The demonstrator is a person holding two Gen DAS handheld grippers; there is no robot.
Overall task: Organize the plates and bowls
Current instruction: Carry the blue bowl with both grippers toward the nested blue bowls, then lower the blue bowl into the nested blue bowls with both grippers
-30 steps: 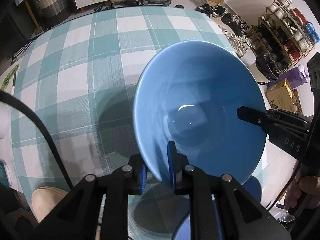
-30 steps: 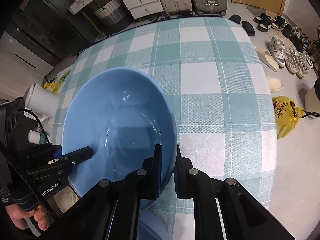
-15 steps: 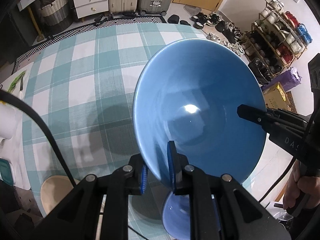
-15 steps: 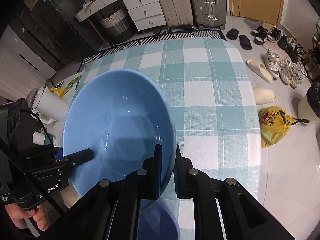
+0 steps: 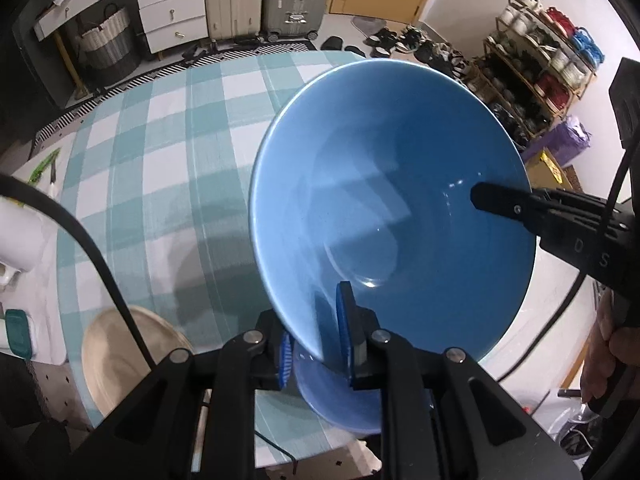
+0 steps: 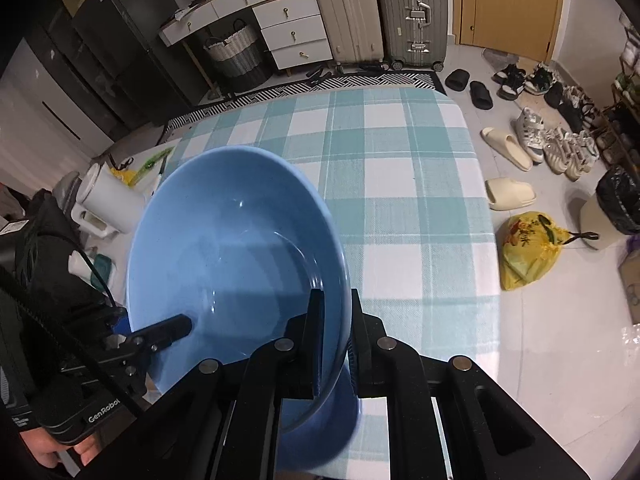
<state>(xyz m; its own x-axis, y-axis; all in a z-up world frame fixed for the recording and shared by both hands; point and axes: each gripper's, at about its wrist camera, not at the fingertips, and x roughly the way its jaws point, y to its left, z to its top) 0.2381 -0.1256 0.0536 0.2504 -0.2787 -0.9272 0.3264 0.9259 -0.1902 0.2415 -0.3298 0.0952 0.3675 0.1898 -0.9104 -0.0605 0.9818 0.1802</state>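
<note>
Large blue bowl (image 5: 400,216): held clear of the table (image 5: 160,168), tilted, empty; near rim partly hidden behind gripper fingers in both wrist views.
Left hand-held gripper (image 5: 316,344): clamped on the bowl's rim, one blue-padded finger inside the wall, one outside (outer pad mostly hidden by the bowl).
Right hand-held gripper (image 6: 334,344): clamped on the opposite rim, inner finger inside, outer finger outside; pad contact hard to make out under the rim.
Second blue dish (image 5: 340,396): on the table below the held bowl, largely covered by bowl and gripper bodies; bowl or plate cannot be told, contents not visible.
Beige dish (image 5: 120,356): on the table's near left corner, crossed by a black cable (image 5: 92,248), blurred, appears empty.
Table: teal-and-white checked cloth; near edge cut off by gripper housings.
Hand (image 5: 608,360): at frame edge, only fingers showing round the right gripper's handle.
Woven basket (image 6: 236,56): on the floor beyond the table; contents not discernible.
Yellow bag (image 6: 528,248): on the floor, tied.
</note>
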